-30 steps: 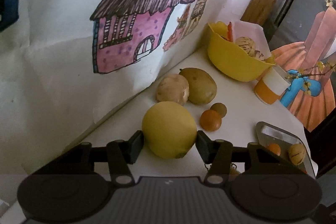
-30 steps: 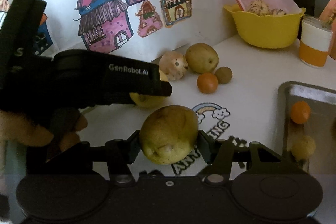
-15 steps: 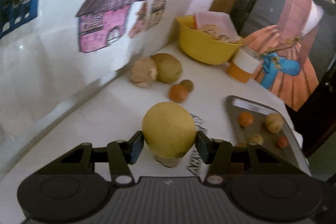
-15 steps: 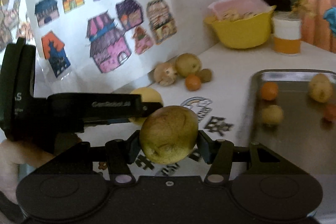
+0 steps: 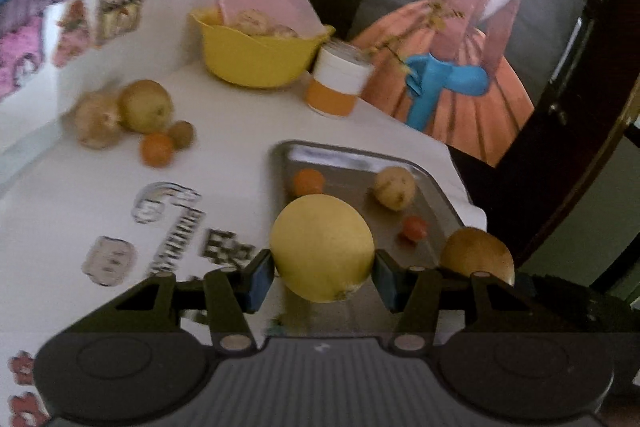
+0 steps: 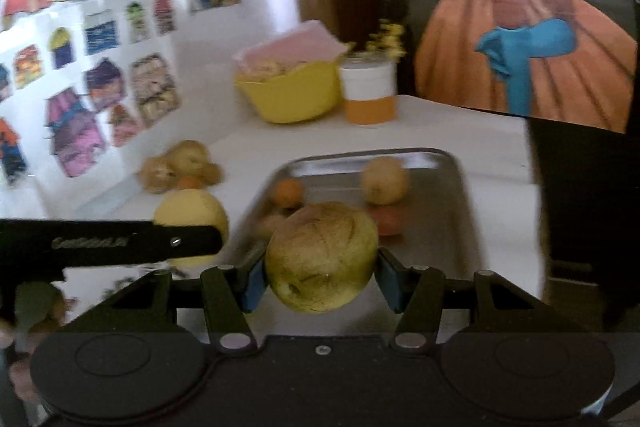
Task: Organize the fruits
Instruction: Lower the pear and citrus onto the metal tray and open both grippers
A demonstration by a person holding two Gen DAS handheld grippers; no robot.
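Observation:
My left gripper point(image 5: 322, 277) is shut on a round yellow fruit point(image 5: 322, 247) held in the air above the near left corner of the metal tray point(image 5: 438, 201). My right gripper point(image 6: 320, 277) is shut on a green-brown pear point(image 6: 322, 257), hanging over the tray's point(image 6: 456, 195) near end. In the right wrist view the left gripper's finger point(image 6: 120, 241) and its yellow fruit point(image 6: 190, 213) show at left. The tray holds an orange point(image 5: 308, 182), a tan fruit point(image 5: 395, 187) and a small red fruit point(image 5: 415, 227). The pear point(image 5: 476, 255) shows at the right of the left wrist view.
On the white table, a group of loose fruits point(image 5: 132, 117) lies by the poster wall. A yellow bowl point(image 5: 256, 55) with food and a white-and-orange cup point(image 5: 338, 85) stand at the back. The table's right edge point(image 5: 466, 199) runs just beyond the tray.
Both grippers have carried their fruits up and to the right, from the poster side of the table to over the tray. Both stay shut on them.

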